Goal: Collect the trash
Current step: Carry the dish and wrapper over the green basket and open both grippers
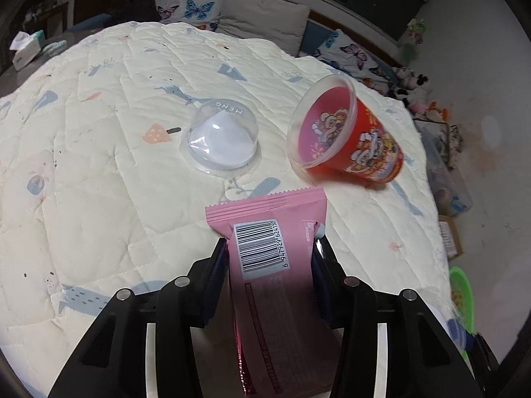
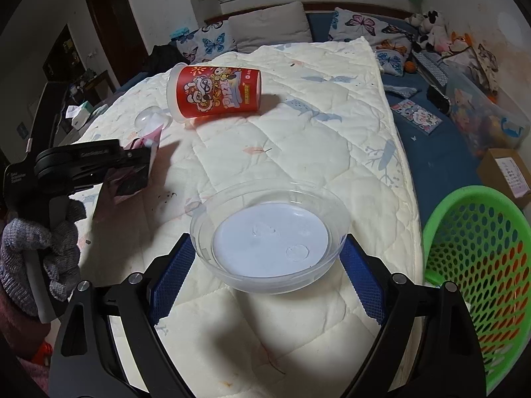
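Observation:
My left gripper (image 1: pixel 270 243) is shut on a pink snack wrapper (image 1: pixel 265 229) with a barcode, held above the quilt. A clear plastic dome lid (image 1: pixel 220 136) lies beyond it, and a red printed cup (image 1: pixel 345 132) lies on its side to the right. In the right wrist view, my right gripper (image 2: pixel 268 248) is shut on a clear plastic bowl (image 2: pixel 270 232) with a white bottom, held above the quilt. The red cup (image 2: pixel 215 91) lies farther back. The left gripper with the wrapper (image 2: pixel 132 169) shows at the left. A green basket (image 2: pixel 478 265) stands at the right.
The cream quilt (image 2: pixel 315 132) covers a bed. Butterfly pillows (image 2: pixel 212 43) and a grey pillow (image 2: pixel 268 23) lie at the head. Plush toys (image 2: pixel 431 30), a clear storage bin (image 2: pixel 481 116) and a cardboard box (image 2: pixel 507 169) sit at the right. A tissue box (image 1: pixel 26 49) stands far left.

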